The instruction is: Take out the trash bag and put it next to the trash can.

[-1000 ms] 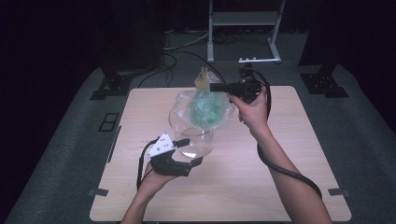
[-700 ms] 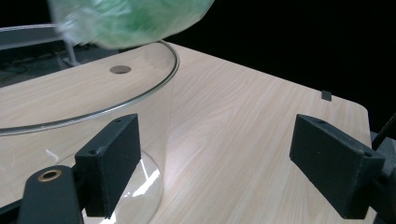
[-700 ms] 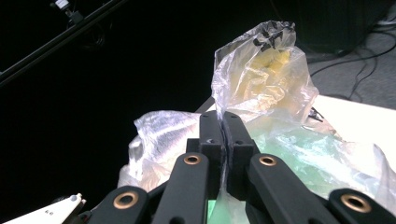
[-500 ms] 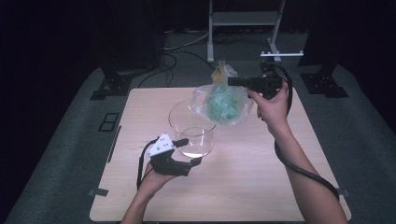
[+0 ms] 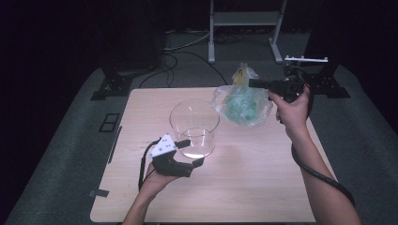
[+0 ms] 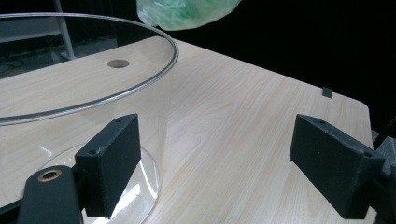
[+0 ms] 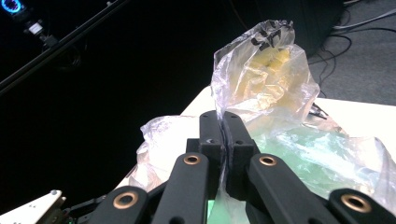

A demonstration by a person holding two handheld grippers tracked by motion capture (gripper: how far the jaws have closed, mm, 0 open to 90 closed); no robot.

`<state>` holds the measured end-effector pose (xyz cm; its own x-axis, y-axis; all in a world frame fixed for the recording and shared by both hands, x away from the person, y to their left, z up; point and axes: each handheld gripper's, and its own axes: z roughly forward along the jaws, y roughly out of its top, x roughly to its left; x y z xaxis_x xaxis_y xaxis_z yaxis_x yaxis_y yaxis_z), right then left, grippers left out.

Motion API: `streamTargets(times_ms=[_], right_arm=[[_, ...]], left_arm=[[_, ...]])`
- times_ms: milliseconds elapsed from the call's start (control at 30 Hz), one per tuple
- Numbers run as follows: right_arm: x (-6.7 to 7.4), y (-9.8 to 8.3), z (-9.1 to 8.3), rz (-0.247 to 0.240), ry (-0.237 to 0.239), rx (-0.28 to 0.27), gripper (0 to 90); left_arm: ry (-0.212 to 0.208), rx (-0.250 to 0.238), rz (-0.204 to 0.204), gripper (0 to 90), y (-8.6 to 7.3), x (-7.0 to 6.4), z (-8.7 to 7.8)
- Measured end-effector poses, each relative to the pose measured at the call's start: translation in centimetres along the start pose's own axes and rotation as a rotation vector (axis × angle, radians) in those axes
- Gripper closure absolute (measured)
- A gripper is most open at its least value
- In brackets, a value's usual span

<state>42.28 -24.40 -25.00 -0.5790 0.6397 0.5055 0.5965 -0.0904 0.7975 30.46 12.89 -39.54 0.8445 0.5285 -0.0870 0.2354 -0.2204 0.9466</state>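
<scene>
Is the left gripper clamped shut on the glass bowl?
No. The left gripper stands open, its jaws wide apart, with only one pad beside the glass bowl's wall and bare table between them.

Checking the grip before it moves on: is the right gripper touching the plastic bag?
Touching. The right gripper view shows the right gripper with its jaws shut on a fold of the plastic bag.

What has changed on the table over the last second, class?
The right gripper, shut on the plastic bag, carried it rightward, from over the glass bowl to beside it, above the table. The left gripper stayed open at the bowl's wall; the bowl stayed put.
</scene>
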Motion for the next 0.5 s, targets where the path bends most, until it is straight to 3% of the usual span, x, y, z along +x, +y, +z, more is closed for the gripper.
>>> streamTargets(times_ms=[500], right_arm=[[-3.8, -2.2, -1.1, 0.087, -0.029, -0.018, 88.6]], left_arm=[[0.001, 0.003, 0.003, 15.4, 0.0, -0.2, 0.2]])
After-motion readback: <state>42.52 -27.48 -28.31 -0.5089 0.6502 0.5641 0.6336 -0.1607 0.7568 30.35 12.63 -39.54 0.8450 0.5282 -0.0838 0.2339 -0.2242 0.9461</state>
